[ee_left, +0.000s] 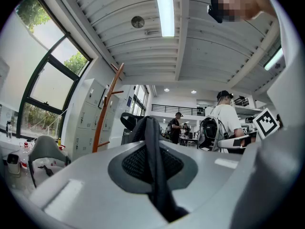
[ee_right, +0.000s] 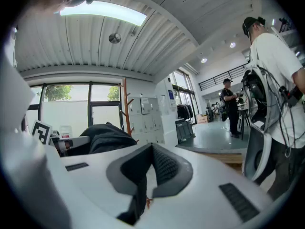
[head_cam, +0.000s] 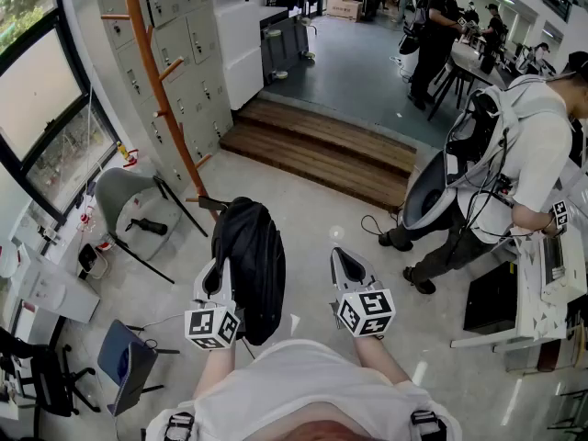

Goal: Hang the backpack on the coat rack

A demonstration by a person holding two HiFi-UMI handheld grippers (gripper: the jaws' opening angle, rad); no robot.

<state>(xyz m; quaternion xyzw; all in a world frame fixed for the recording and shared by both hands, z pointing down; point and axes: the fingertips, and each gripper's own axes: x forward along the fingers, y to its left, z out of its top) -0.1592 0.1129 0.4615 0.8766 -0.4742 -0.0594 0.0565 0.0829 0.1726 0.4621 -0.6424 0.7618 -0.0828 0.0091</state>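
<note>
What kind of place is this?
Probably a shared office or workshop. Grey lockers line the wall behind a wooden coat rack, and people stand at desks farther back.

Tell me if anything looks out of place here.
Nothing is spilled or broken. The only stray item is a loose black cable lying on the open floor near the wooden steps. The backpack hangs from the left gripper, not the coat rack.
</note>
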